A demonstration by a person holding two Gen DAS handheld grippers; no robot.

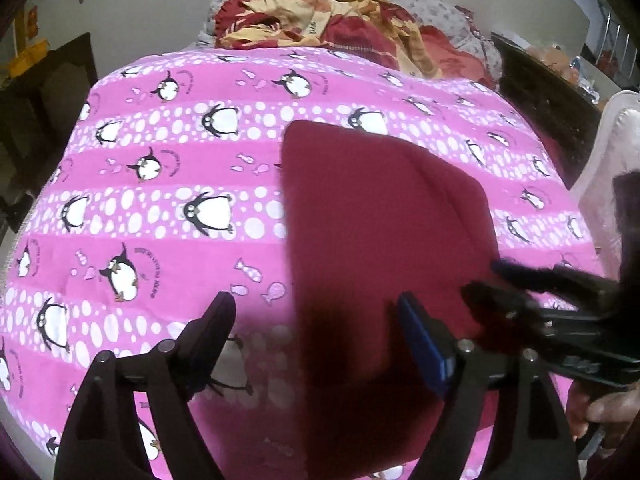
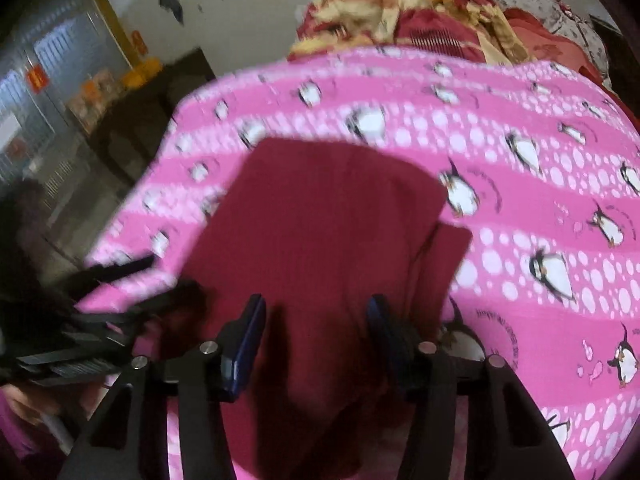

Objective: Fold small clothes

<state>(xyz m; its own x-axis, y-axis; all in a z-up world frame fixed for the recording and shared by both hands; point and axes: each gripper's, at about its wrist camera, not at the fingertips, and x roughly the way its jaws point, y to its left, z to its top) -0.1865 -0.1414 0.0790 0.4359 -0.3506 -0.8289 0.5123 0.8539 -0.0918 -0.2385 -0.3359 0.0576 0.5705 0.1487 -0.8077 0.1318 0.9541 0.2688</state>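
A dark red small garment (image 1: 376, 240) lies flat on the pink penguin bedsheet (image 1: 168, 184); it also shows in the right wrist view (image 2: 320, 232), with a folded layer along its right edge. My left gripper (image 1: 316, 308) is open just above the garment's near left edge, holding nothing. My right gripper (image 2: 316, 312) is open over the garment's near part, empty. The right gripper appears in the left wrist view (image 1: 516, 284) at the garment's right edge. The left gripper appears blurred in the right wrist view (image 2: 160, 276) at the garment's left edge.
A heap of red and yellow clothes (image 1: 336, 20) lies at the far end of the bed against a flowered pillow (image 1: 440, 4). Dark furniture (image 1: 548, 100) stands at the right, a dark cabinet (image 1: 44, 104) at the left. The pink sheet (image 2: 540, 184) spreads around the garment.
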